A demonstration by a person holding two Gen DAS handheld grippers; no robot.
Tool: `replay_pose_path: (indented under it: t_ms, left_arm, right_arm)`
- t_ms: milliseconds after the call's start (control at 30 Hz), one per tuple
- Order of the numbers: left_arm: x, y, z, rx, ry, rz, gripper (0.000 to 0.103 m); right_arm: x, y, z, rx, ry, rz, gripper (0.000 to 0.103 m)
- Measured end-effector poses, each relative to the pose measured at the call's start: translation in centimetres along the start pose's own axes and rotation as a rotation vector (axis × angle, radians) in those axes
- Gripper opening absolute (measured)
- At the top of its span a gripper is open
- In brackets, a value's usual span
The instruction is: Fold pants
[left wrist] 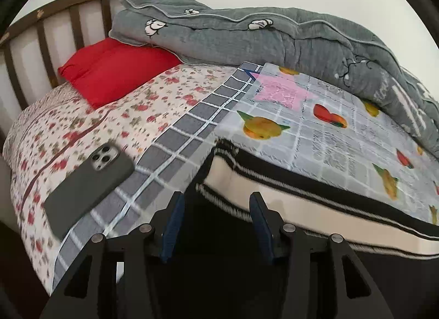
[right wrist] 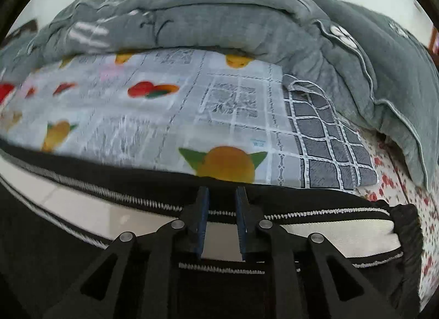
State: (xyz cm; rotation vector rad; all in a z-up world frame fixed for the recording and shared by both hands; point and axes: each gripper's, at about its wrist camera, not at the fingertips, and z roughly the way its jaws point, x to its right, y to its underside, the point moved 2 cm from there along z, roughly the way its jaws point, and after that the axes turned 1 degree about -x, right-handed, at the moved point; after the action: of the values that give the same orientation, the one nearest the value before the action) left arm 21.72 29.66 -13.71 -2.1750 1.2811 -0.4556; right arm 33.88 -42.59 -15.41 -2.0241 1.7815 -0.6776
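Observation:
Black pants with cream side stripes [left wrist: 274,181] lie flat on the fruit-print sheet [left wrist: 329,132] on the bed. In the left wrist view my left gripper [left wrist: 216,198] is open, its blue pads wide apart just above the near end of the pants, holding nothing. In the right wrist view the pants [right wrist: 315,225] stretch across the frame, with the elastic waistband at the right. My right gripper [right wrist: 222,190] hovers over the black edge of the pants with its pads a narrow gap apart; nothing shows between them.
A dark phone [left wrist: 87,184] lies on the floral bedspread [left wrist: 109,116] at the left. A red pillow [left wrist: 115,72] sits by the wooden headboard [left wrist: 41,33]. A bulky grey quilt [left wrist: 274,36] is piled along the far side, also in the right wrist view [right wrist: 219,17].

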Motion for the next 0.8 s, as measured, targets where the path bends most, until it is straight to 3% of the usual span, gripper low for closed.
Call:
replay_pose_path:
  t_ms: [67, 133, 200, 400, 533, 700, 800]
  left_arm:
    - [-0.4, 1.2, -1.6, 0.019, 0.018, -0.006, 0.052]
    - [-0.9, 2.4, -3.0, 0.024, 0.034, -0.016, 0.055]
    - [-1.5, 4.0, -4.6, 0.022, 0.083, -0.028, 0.055]
    - [-4.3, 8.7, -8.2, 0.054, 0.256, -0.106, 0.067]
    - [-6.0, 11.3, -8.2, 0.012, 0.346, -0.199, 0.067]
    - [-7.4, 13.3, -6.7, -0.015, 0.391, -0.289, 0.067]
    - [-7.9, 13.4, -5.3, -0.017, 0.407, -0.347, 0.065]
  right_arm:
    - [0.1, -0.2, -1.5, 0.024, 0.003, 0.068, 0.02]
    - [-0.5, 0.0, -3.4, 0.07, -0.019, 0.113, 0.042]
    - [-1.5, 0.5, -4.8, 0.097, -0.042, 0.128, 0.05]
    - [-5.3, 2.4, -8.8, 0.17, -0.09, 0.099, 0.05]
    - [-6.5, 4.4, -10.4, 0.122, -0.167, 0.102, 0.05]
    - [-6.6, 7.0, -11.8, 0.093, -0.222, 0.126, 0.05]
    - [-6.6, 8.4, -12.6, 0.097, -0.213, 0.117, 0.05]
